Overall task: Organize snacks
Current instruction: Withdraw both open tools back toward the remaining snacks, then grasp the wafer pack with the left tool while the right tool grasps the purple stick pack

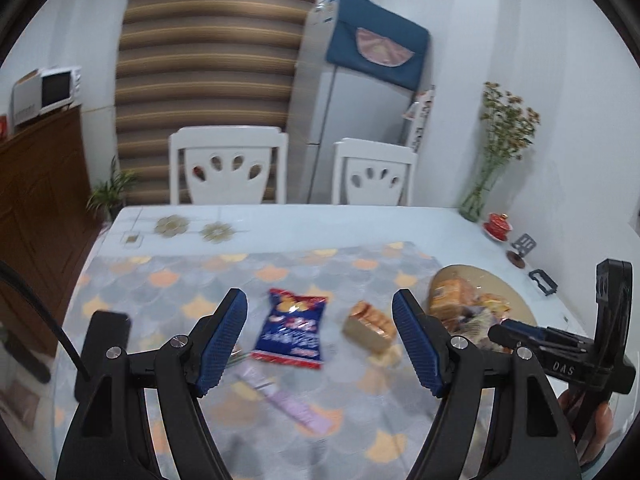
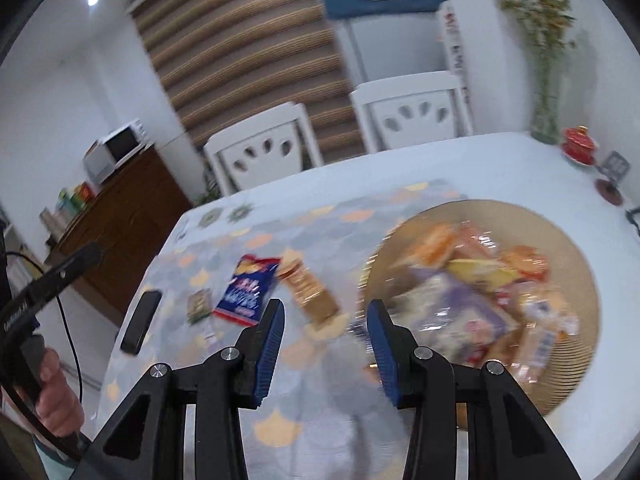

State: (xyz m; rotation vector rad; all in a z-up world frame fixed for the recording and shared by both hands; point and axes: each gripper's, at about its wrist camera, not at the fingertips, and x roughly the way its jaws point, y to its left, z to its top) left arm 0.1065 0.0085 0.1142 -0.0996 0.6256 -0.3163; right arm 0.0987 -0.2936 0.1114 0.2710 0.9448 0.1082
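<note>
My left gripper [image 1: 320, 344] hangs open above the patterned table mat, nothing between its blue pads. Just beyond it lie a blue chip bag [image 1: 292, 326] and a biscuit pack [image 1: 370, 322], with a pale purple wrapper [image 1: 292, 400] nearer me. A round tan tray [image 1: 500, 280] piled with several snack packs sits to the right. My right gripper [image 2: 326, 344] is also open and empty, hovering at the tray's [image 2: 480, 212] left rim. The chip bag [image 2: 248, 288], the biscuit pack [image 2: 308, 284] and a small green pack [image 2: 200, 302] lie ahead of it to the left.
A black phone [image 2: 140, 320] lies near the table's left edge. A glass vase of flowers [image 1: 480, 192], a red lidded cup [image 1: 496, 226] and small black stands [image 1: 524, 246] sit at the far right. Two white chairs [image 1: 228, 168] stand behind the table.
</note>
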